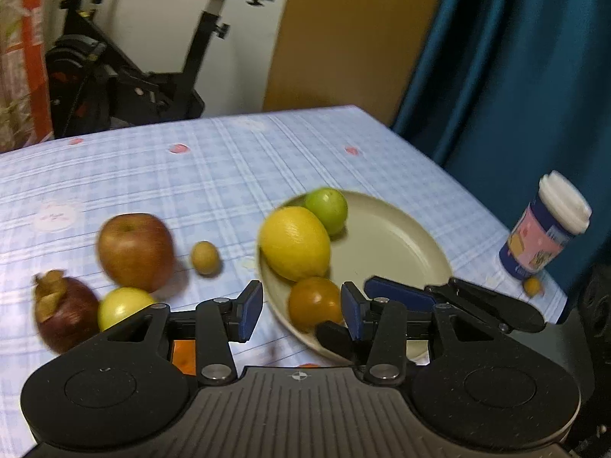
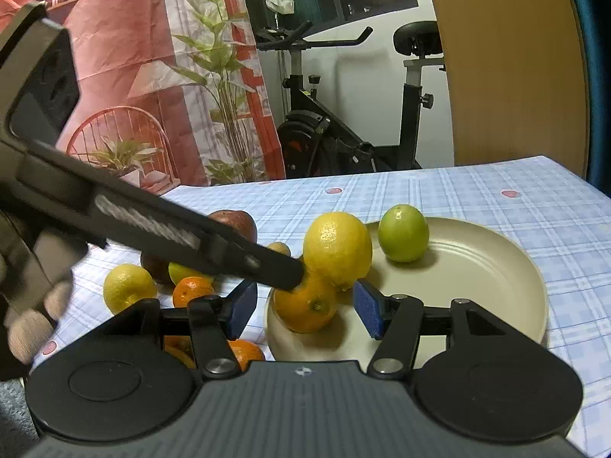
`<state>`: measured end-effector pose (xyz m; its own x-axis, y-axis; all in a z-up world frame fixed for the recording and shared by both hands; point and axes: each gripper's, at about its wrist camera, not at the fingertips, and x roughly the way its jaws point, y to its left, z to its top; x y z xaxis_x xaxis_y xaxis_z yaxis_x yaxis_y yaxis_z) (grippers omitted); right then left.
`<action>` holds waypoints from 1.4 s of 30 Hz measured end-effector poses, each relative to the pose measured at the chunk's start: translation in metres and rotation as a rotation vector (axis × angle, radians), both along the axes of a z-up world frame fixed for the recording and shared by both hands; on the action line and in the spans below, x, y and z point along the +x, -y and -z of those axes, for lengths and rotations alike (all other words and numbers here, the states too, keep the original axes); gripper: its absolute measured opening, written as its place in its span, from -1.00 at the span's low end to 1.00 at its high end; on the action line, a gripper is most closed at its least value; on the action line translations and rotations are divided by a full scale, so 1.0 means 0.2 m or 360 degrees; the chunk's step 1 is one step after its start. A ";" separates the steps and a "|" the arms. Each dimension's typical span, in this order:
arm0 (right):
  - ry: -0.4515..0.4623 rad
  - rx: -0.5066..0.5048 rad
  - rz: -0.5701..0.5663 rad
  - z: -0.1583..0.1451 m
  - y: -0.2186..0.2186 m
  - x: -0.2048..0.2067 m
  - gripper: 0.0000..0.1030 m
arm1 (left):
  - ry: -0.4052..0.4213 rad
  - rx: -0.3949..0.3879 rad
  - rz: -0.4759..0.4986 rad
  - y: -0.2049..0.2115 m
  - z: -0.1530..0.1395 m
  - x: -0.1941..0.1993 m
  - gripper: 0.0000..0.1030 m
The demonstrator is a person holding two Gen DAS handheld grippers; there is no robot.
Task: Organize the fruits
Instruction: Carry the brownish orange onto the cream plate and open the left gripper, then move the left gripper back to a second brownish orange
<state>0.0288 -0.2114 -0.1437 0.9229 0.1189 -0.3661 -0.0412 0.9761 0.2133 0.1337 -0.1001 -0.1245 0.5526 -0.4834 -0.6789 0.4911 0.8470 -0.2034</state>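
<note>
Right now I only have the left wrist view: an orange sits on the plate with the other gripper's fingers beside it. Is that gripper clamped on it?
Observer: No. In the right wrist view the right gripper is open, with a gap between each pad and the orange.
Operator: Is there any fruit on the cloth that my view misses?
Observer: Yes, a tangerine lies on the cloth just beyond that gripper's left finger.
Operator: Where does the left gripper reach?
Observer: One finger of the left gripper ends at the orange's top edge. I cannot tell whether they touch.
</note>
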 end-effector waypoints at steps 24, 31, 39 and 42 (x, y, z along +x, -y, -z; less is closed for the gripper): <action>-0.0196 -0.0212 -0.0431 0.00 -0.35 -0.08 0.14 | -0.0170 -0.0285 -0.0206 -0.40 0.14 -0.28 -0.09; -0.0255 -0.0203 -0.0448 0.05 -0.37 -0.04 0.07 | -0.0195 -0.0285 -0.0127 -0.34 0.20 -0.29 -0.10; -0.0243 -0.0228 -0.0465 0.09 -0.36 -0.02 0.00 | -0.0229 -0.0270 -0.0101 -0.31 0.25 -0.27 -0.11; -0.0247 -0.0225 -0.0471 0.10 -0.36 -0.02 -0.02 | -0.0236 -0.0269 -0.0100 -0.31 0.26 -0.27 -0.11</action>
<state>0.0254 -0.1388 -0.1629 0.7881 0.3111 -0.5311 -0.3043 0.9470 0.1031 0.0803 -0.0383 -0.1770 0.4852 -0.5652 -0.6671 0.3927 0.8226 -0.4113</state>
